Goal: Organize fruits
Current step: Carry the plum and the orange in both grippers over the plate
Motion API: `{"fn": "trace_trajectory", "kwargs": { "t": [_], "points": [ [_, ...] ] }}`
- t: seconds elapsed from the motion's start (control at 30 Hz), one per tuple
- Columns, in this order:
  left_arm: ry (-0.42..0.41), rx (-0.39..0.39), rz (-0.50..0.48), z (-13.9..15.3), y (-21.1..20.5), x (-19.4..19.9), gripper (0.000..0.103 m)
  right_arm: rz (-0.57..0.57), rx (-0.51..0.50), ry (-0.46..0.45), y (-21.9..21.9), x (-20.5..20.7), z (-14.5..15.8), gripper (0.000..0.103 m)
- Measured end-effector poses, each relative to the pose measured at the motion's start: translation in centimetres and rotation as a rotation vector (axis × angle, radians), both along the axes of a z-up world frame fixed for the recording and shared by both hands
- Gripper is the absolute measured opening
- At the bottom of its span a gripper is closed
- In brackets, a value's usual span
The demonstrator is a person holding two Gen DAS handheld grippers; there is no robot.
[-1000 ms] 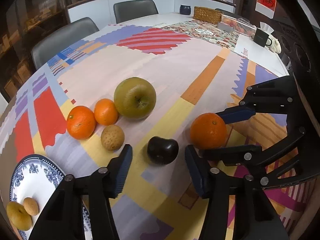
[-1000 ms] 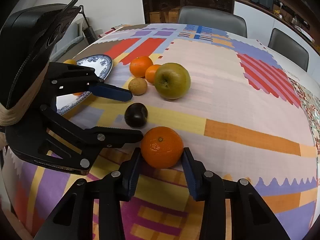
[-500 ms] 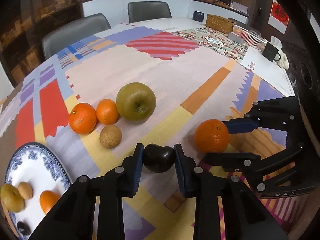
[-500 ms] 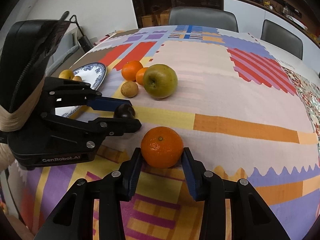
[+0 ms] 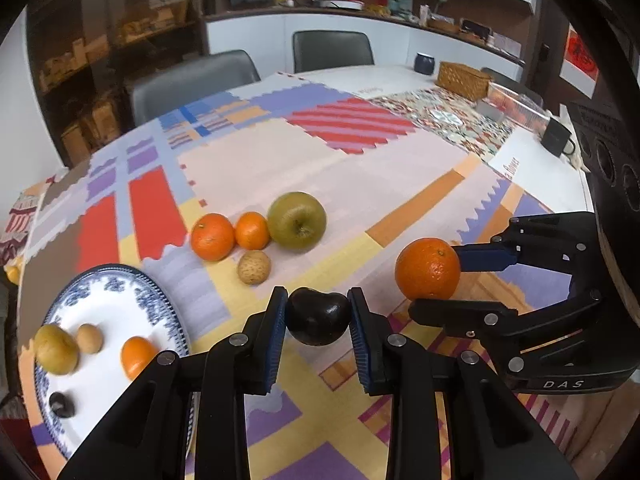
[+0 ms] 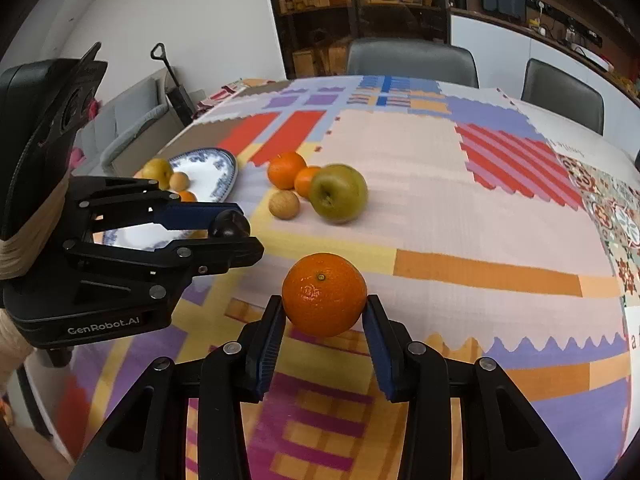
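Note:
My left gripper (image 5: 318,316) is shut on a dark plum (image 5: 318,322) and holds it above the cloth; it also shows in the right wrist view (image 6: 230,226). My right gripper (image 6: 324,320) is shut on a large orange (image 6: 324,294), lifted off the table; that orange shows in the left wrist view (image 5: 427,274). On the cloth lie two oranges (image 5: 212,236), (image 5: 252,230), a green apple (image 5: 296,220) and a small tan fruit (image 5: 253,267). A blue-and-white plate (image 5: 152,296) at the left holds several small fruits.
The patchwork tablecloth (image 5: 360,184) covers a round table. Grey chairs (image 5: 192,80) stand at the far side. A wicker basket (image 5: 462,80), a dark mug (image 5: 424,63) and a black box (image 5: 554,136) sit at the far right.
My left gripper closed on the dark plum and lifted it off the cloth. My right gripper kept hold of the large orange and raised it too.

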State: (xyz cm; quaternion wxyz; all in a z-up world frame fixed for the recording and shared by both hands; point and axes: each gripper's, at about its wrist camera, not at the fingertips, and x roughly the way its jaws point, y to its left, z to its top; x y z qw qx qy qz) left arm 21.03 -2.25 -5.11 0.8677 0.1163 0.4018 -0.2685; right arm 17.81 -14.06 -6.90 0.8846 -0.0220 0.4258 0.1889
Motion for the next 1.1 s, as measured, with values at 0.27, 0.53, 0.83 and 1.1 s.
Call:
{"fn": "trace_trajectory", "kwargs": {
  "t": [0.27,0.53,0.83,1.1],
  "points": [
    [-0.088,-0.009,0.079,2.3,2.1,-2.0,0.03,0.026,0.008,-0.058,1.2,-1.1,2.1,0.041],
    [-0.139,-0.023,0.183,4.0,4.8,-3.4,0.03,0.063,0.032,-0.118,3.0,-1.7,4.3,0.041],
    [-0.179,-0.04,0.294,5.3,8.5,-4.7,0.03,0.132,0.043,-0.166,6.2,-1.7,6.0,0.041],
    [-0.211,-0.042,0.377,6.3,11.7,-5.9,0.03,0.196,0.05,-0.189,9.3,-1.4,6.9,0.041]
  ]
}}
